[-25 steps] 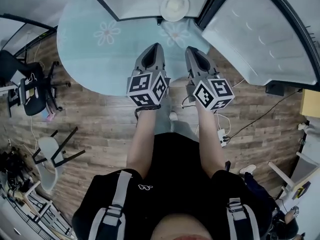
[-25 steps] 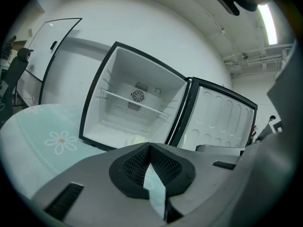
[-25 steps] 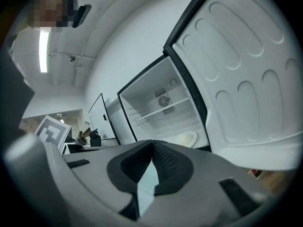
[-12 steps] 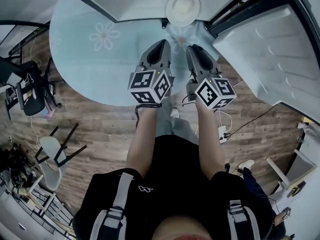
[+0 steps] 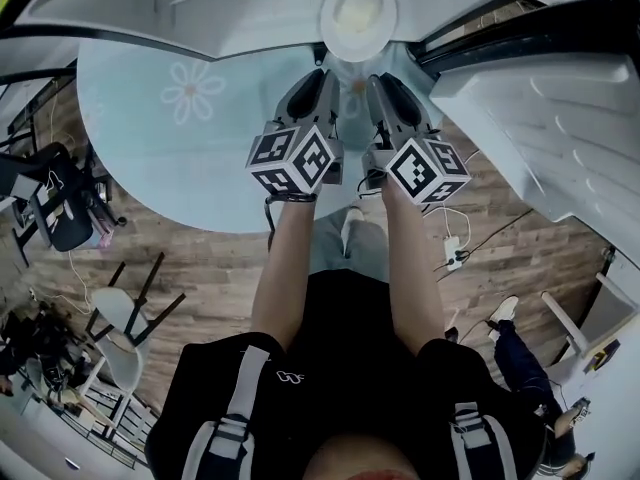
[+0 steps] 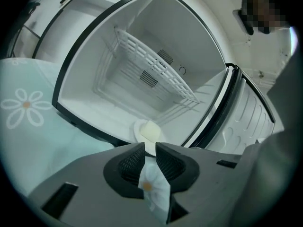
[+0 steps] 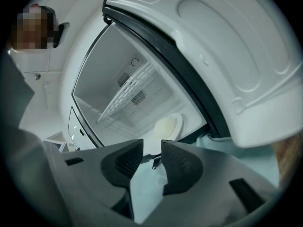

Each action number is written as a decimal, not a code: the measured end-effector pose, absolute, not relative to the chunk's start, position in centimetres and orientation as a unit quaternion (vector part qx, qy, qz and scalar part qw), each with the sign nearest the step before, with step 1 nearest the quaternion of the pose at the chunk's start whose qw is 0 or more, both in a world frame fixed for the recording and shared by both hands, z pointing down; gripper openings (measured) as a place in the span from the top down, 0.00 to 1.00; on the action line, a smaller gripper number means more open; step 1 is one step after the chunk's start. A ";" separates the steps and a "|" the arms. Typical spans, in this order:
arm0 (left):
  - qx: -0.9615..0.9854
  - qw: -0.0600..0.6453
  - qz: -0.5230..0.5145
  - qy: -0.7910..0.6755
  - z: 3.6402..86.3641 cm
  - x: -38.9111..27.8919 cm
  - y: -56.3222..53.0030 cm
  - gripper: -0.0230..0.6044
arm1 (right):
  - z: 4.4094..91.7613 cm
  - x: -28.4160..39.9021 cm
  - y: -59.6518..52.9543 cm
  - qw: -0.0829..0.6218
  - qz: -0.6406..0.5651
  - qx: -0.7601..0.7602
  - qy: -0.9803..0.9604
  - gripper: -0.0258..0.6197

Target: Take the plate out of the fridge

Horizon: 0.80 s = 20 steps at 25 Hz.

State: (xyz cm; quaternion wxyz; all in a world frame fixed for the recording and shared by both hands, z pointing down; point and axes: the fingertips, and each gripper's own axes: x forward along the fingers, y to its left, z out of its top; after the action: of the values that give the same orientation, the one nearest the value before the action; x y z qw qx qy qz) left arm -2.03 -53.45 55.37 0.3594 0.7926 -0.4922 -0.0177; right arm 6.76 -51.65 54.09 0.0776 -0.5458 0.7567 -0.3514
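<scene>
A white plate [image 5: 358,10] with a pale block of food on it lies on the fridge floor, just inside the front edge. Both gripper views show this plate [image 6: 147,130] [image 7: 168,126] a little beyond the jaws. My left gripper [image 5: 318,76] and right gripper [image 5: 378,80] are side by side over the pale blue rug, pointing at the plate and just short of it. The left gripper [image 6: 150,148] has its jaws opening with nothing between them. The right gripper [image 7: 152,145] is opening too, a bit wider, and is also empty.
The fridge door [image 5: 540,118] stands swung open on the right. A white wire shelf [image 6: 156,72] hangs inside the fridge above the plate. The daisy-patterned rug [image 5: 170,148] lies on the wood floor. Chairs [image 5: 60,188] stand at the left, and a power strip [image 5: 455,253] lies at the right.
Both grippers have moved forward toward the fridge and now sit close below the plate. Their jaws, shut before, have parted.
</scene>
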 end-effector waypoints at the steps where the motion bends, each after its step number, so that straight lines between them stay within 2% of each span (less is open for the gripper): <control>1: 0.791 0.367 -0.021 -0.489 55.7 -1.9 -53.9 0.83 | 54.3 6.8 -52.1 0.085 -0.357 -0.550 0.750 0.77; 3: 0.785 0.379 -0.024 -0.490 56.3 -1.7 -54.8 0.72 | 54.9 7.1 -53.2 0.103 -0.371 -0.559 0.734 0.70; 4: 0.780 0.383 -0.023 -0.494 56.7 -1.8 -55.3 0.71 | 55.3 7.2 -53.7 0.111 -0.379 -0.562 0.727 0.69; 13: 0.760 0.435 -0.037 -0.481 59.1 -1.2 -57.8 0.73 | 58.6 7.6 -56.0 0.144 -0.426 -0.563 0.693 0.69; 18: 0.770 0.431 -0.048 -0.468 58.9 -1.1 -58.7 0.75 | 58.2 6.6 -57.7 0.160 -0.431 -0.545 0.701 0.69; 20: 0.780 0.426 -0.049 -0.455 58.6 -0.6 -59.0 0.77 | 58.3 6.7 -58.1 0.168 -0.434 -0.541 0.700 0.75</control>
State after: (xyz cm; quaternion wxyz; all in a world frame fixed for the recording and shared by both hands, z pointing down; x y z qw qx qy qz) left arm -0.59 -59.02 58.63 0.4262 0.7804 -0.4548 -0.0491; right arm 6.71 -58.09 58.25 0.1680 -0.5414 0.7003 -0.4339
